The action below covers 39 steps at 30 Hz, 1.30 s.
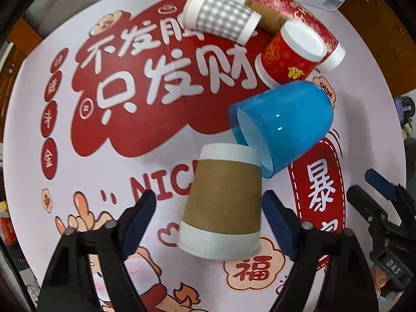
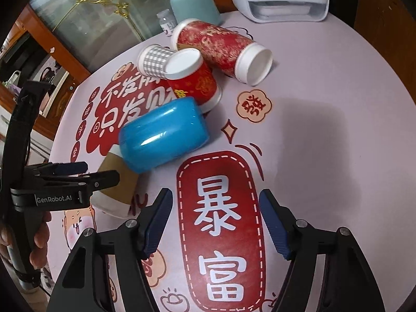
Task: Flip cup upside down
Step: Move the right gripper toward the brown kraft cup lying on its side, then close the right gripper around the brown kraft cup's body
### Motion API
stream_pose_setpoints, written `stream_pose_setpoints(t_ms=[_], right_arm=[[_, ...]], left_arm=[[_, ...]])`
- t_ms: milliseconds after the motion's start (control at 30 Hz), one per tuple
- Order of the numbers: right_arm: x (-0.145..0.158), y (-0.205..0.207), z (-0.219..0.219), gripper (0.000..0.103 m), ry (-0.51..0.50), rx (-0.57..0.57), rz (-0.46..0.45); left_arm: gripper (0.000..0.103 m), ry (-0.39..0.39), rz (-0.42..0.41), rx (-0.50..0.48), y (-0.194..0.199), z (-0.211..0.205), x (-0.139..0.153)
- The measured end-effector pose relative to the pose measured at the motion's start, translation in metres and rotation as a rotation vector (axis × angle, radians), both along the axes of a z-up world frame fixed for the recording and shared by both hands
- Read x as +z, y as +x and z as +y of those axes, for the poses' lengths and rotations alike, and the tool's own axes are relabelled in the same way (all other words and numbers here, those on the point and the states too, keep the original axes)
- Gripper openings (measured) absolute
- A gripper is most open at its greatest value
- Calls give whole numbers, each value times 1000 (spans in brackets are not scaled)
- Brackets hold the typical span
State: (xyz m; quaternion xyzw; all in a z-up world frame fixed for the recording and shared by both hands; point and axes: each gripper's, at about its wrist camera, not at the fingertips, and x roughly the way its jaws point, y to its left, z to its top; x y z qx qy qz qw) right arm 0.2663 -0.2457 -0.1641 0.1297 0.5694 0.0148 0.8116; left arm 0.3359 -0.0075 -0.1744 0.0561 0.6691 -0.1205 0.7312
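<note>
The left gripper had its jaws spread wide and holding nothing, and the brown-sleeved paper cup stood squarely in the gap between them — neither blue pad touching its sleeve on either side. In the left wrist view the cup sat on the surface with its wide rim down and its narrower end uppermost, its long axis roughly upright and tipped a little, so the jaws faced it broadside across the sleeve. It looked already inverted, or very nearly so. Just behind it, a blue plastic cup lay on its side with its mouth turned toward the brown cup and its lip overlapping the brown cup's top edge; whether the two touched could not be told. Farther back lay a red cup, a grey checked cup and a tall red cup, bunched together. The right gripper was open too and empty, hovering over the printed red label, well to the side of the brown cup — so the left hand was plainly the nearer one.
</note>
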Motion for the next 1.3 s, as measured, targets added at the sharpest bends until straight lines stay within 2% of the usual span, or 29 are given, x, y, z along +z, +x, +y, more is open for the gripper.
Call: stream_pose_setpoints(t_ms=[33,67,267,500,767,967,1000,1167,1300], right_arm=[[-1,-1,-2,71,1,-5,5],[-3,-1,-4,71,4,-9,8],[-7,-2,-9,71,12,-21,13],[0,-13,-13,71,29,-25,8],[14,-48,-28,71,61,-47,-7],[13,-89,-36,71,75,-39,15],[12,-95,-36,71,76,-34,20],[5,-129,-40,71,111,-29,56],[-3,-152,-42,71,124,-24,88]], left_arm=[[72,0,13,-4,0,-2,-3],[64,1,20,-5,1,-2,-5],[63,26,27,-5,-1,-10,-10],[60,-22,51,99,-19,-7,-7],[59,-134,53,221,-84,-6,7],[59,-221,40,311,-142,-12,6],[59,-239,39,321,-155,-12,13],[59,-317,50,387,-192,-16,1],[60,-337,44,416,-208,-24,-10]])
